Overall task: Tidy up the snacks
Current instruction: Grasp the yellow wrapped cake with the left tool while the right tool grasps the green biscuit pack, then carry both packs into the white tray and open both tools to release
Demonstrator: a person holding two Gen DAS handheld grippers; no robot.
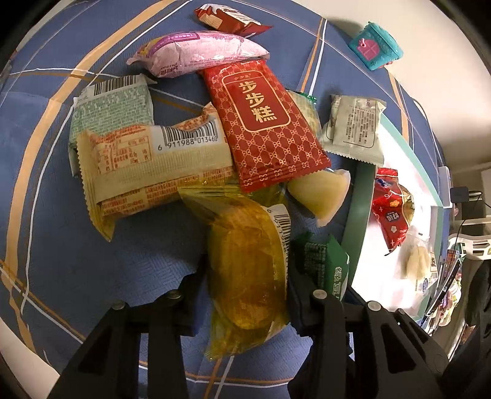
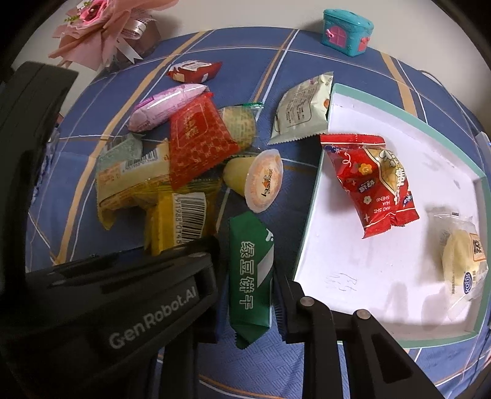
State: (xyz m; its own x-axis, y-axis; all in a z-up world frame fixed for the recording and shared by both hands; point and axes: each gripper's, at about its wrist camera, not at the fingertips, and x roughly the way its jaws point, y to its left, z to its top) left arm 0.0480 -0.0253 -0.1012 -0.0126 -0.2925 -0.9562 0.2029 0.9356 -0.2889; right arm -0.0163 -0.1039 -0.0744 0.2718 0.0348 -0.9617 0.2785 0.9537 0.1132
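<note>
My left gripper (image 1: 245, 273) points down, shut on a clear yellow packet (image 1: 248, 276) at the near edge of the snack pile. In the right wrist view its black body (image 2: 129, 307) fills the lower left. My right gripper (image 2: 250, 310) is shut on a green biscuit packet (image 2: 251, 270) beside the white tray's teal rim (image 2: 310, 214). The tray holds a red peanut packet (image 2: 374, 178) and a pale bun packet (image 2: 460, 254). The pile includes a red cake packet (image 1: 264, 122), a pink packet (image 1: 199, 55), a beige barcode packet (image 1: 153, 165) and a jelly cup (image 2: 264, 181).
A grey-white packet (image 2: 303, 107) leans on the tray's far corner. A small red-brown packet (image 2: 193, 70) lies further back. A teal toy house (image 2: 346, 27) and a pink bouquet (image 2: 101, 27) stand at the far edge of the blue checked tablecloth (image 2: 291, 178).
</note>
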